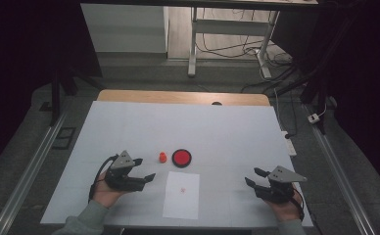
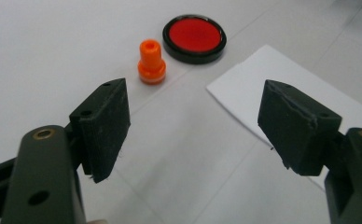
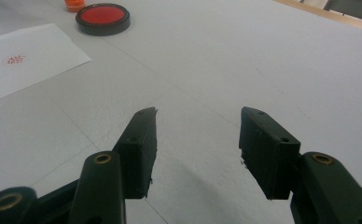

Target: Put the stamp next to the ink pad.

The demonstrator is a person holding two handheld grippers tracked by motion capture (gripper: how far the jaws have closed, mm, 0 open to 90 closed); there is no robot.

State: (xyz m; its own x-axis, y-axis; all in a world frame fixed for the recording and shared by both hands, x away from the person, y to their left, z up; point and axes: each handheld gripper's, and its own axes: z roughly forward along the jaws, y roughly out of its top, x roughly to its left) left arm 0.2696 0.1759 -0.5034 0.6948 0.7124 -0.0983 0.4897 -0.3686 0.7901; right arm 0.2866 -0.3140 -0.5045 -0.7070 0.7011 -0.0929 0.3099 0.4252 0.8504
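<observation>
A small orange stamp (image 1: 162, 157) stands upright on the white table (image 1: 227, 132), just left of a round red ink pad in a black rim (image 1: 181, 157). A white sheet of paper (image 1: 181, 194) with a faint red mark lies in front of them. My left gripper (image 1: 145, 169) hovers open to the left of the paper, pointing toward the orange stamp (image 2: 151, 62) and the ink pad (image 2: 194, 37), nothing between its pads. My right gripper (image 1: 252, 176) rests open near the front right, empty, with the ink pad (image 3: 103, 18) and the paper (image 3: 25, 58) far off to its left.
A wooden table edge (image 1: 183, 97) shows beyond the white surface. Desk legs and cables (image 1: 237, 46) stand on the floor behind. Metal rails (image 1: 31, 171) run along both sides of the table.
</observation>
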